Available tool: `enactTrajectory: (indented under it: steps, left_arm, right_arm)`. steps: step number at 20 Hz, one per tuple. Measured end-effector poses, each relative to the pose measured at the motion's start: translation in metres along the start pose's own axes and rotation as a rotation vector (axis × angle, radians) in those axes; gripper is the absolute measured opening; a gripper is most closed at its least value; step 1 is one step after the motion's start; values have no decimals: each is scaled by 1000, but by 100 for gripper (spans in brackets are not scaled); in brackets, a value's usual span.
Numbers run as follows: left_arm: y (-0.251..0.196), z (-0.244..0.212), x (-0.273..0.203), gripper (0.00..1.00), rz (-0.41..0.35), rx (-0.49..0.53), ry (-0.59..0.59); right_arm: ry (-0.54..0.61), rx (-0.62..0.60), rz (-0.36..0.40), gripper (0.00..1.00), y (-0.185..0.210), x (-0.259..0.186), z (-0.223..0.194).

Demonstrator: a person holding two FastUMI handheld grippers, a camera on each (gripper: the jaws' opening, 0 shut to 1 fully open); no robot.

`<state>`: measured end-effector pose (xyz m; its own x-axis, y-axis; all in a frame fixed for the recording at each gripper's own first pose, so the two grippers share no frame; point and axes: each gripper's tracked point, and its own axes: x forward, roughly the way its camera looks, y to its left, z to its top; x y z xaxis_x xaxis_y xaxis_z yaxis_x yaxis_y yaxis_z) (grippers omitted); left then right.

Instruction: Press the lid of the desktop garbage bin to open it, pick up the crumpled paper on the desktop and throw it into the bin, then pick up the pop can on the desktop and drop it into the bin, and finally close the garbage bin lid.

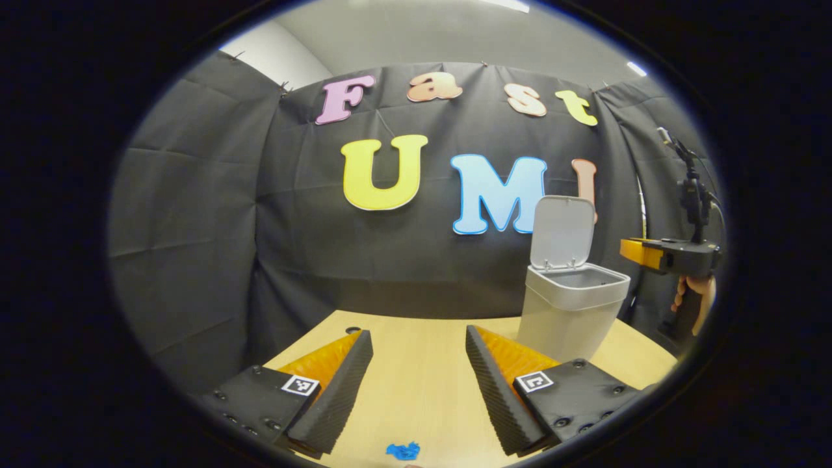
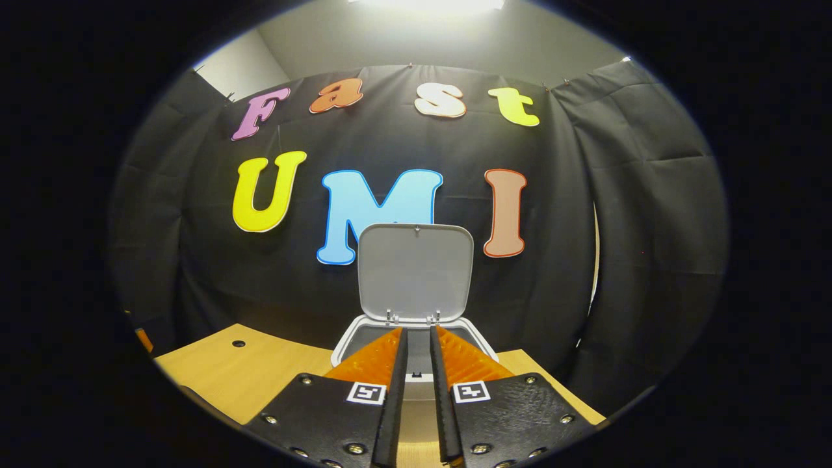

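The light grey desktop bin (image 1: 572, 318) stands on the wooden table (image 1: 422, 390) at the right, its lid (image 1: 563, 231) swung up and its mouth uncovered. My left gripper (image 1: 417, 333) is open wide above the table, left of the bin, with nothing between its fingers. A small blue crumpled scrap (image 1: 403, 450) lies on the table just below and between them. A hand holds my right gripper (image 1: 629, 250) beside the bin's right rim. In the right gripper view, my right gripper (image 2: 417, 330) is shut with a thin slit, holding nothing, just before the bin's rim (image 2: 482, 349) under the raised lid (image 2: 416, 273).
The black cloth wall closes in behind and on both sides of the table. A small round hole (image 1: 353, 329) sits near the table's far edge, left of the bin. Bare wood (image 2: 260, 377) stretches left of the bin.
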<state>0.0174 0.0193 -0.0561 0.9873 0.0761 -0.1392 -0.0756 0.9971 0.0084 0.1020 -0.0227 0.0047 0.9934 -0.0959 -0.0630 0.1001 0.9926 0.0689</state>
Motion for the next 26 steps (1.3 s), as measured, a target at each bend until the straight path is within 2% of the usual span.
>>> enactTrajectory:
  steps: [1, 2, 3, 6, 7, 10, 12, 14, 15, 17, 18, 19, 26]
  left_arm:
    - [-2, -1, -1, 96, -4, 4, 1]
    - [-3, -1, -1, 96, -8, 6, 2]
    - [-5, -2, -1, 96, -13, 7, 4]
    - [-8, -7, -2, 96, -21, 9, 14]
    - [-9, -9, -2, 96, -22, 10, 17]
    - [-9, -13, -3, 96, -27, 10, 21]
    - [-7, -20, -3, 96, -24, 11, 31]
    - [-5, -30, -3, 96, -27, 6, 50]
    - [-5, -36, -2, 96, -25, 7, 62]
    - [-2, -50, -2, 96, -23, 10, 88]
    - [-1, -58, -2, 96, -23, 13, 106]
    - [-1, -66, -1, 96, -25, 18, 122]
    - [1, -137, 3, 96, -70, 52, 246]
  right_arm:
    - [-3, -5, -4, 29, 0, -4, 0]
    - [-6, -12, -4, 29, 0, -6, 0]
    - [-6, -19, 0, 41, 2, -10, -1]
    - [1, -23, 12, 54, 9, -18, -2]
    - [8, -12, 25, 62, 12, -20, -4]
    - [16, 20, 53, 70, 22, -27, -1]
    - [35, 51, 87, 70, 30, -31, -2]
    - [39, 80, 105, 90, 36, -37, 0]
    - [30, 85, 100, 93, 34, -40, 1]
    - [19, 81, 92, 94, 35, -46, 4]
    - [19, 78, 87, 89, 36, -50, 3]
    - [14, 74, 82, 94, 36, -54, 3]
    - [27, 59, 37, 94, 36, -80, -7]
